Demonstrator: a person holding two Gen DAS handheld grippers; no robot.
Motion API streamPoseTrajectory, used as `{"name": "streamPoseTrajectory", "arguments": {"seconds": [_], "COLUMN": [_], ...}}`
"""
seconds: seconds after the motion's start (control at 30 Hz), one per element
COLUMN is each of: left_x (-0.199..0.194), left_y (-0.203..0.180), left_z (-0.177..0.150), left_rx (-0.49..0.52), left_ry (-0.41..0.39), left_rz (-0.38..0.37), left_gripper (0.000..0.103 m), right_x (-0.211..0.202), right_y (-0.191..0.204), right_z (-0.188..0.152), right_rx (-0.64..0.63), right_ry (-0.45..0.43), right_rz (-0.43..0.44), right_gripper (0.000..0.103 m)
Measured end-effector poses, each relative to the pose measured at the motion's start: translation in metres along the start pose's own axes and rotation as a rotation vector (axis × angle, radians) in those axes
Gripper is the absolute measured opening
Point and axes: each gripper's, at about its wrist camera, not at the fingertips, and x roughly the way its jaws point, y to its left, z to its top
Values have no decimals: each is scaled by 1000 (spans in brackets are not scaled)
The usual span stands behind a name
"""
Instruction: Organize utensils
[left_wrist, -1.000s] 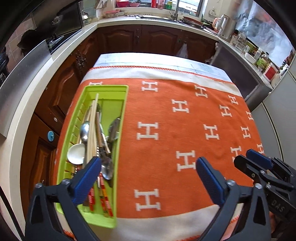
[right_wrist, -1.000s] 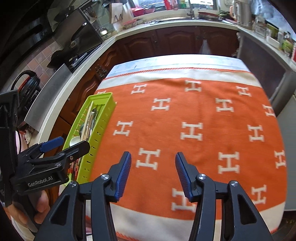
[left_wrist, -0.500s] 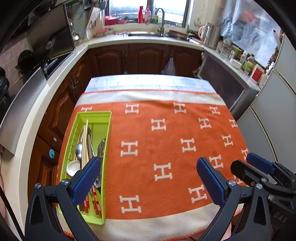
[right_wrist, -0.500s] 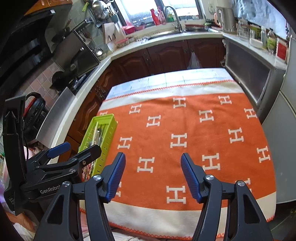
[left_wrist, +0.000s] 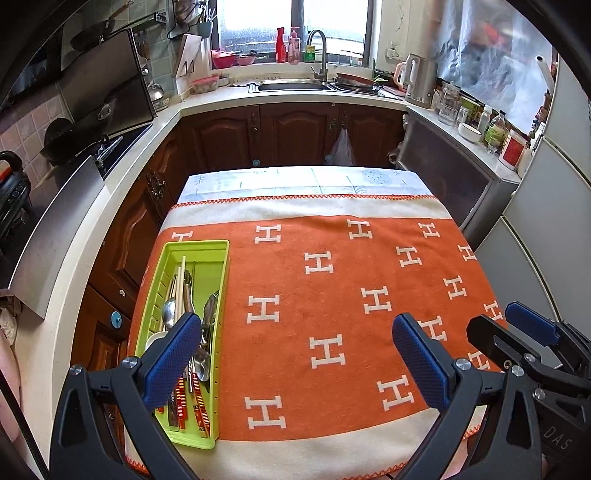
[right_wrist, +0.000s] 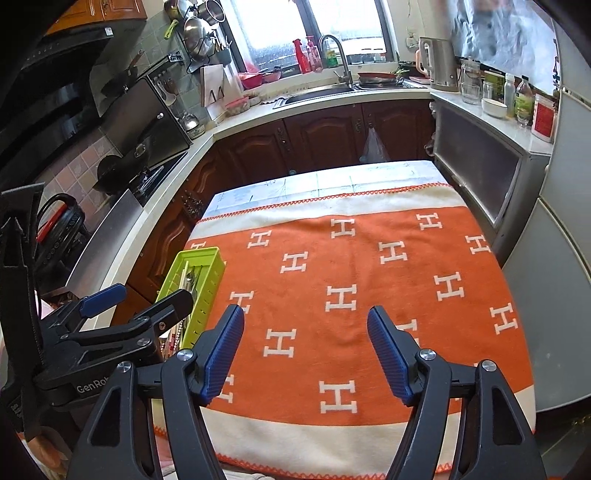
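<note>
Kitchen counters wrap three sides of the room, with dark wooden cabinet doors (left_wrist: 295, 136) below a pale worktop. At twelve o'clock in the left wrist view a steel sink (left_wrist: 291, 86) sits under a bright window (left_wrist: 295, 29), its curved tap (left_wrist: 319, 51) flanked by red and pink bottles. An electric kettle (left_wrist: 419, 79) stands at one o'clock, with jars and a white bowl further round on the counter. At ten o'clock a hob with a black pan (left_wrist: 62, 138) lies under a metal hood.

Centre frame, a table carries an orange blanket (left_wrist: 332, 295) patterned with white H shapes and edged in cream; a pale tiled tabletop shows bare beyond its far hem.

At the blanket's left edge, around eight o'clock, lies a lime-green cutlery tray (left_wrist: 218, 295). Inside it are metal spoons (left_wrist: 169, 310), pale chopsticks (left_wrist: 180, 284) and red-patterned chopsticks (left_wrist: 199, 398), all lying lengthwise and piled together.

The left gripper (left_wrist: 295, 362) hangs above the near part of the table, jaws wide apart with nothing between them; its left finger overlaps the tray in view. The right gripper (right_wrist: 304, 354) hangs over the near orange field, and its jaws have just been opening, standing apart with nothing between them. Each gripper shows at the edge of the other's view.
</note>
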Motion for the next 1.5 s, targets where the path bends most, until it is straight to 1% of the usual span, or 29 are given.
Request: {"name": "streamPoseTrajectory", "arguments": {"seconds": [0.3,1.0,1.5], "left_x": [-1,-1,0], "left_y": [0,-3,-1], "left_z": [-2,2,1], "left_rx": [5,9,7], "left_ry": [5,2,6], "left_rz": [6,-8,-9], "left_gripper": [102,102,102], "right_x": [0,-6,-5], "right_y": [-2,-4,-3], "right_z": [-1,-3,-4], "right_rx": [6,14,14], "right_ry": [5,-9,-8], "right_rz": [-9,-40,-41], "right_gripper": [71,71,71]}}
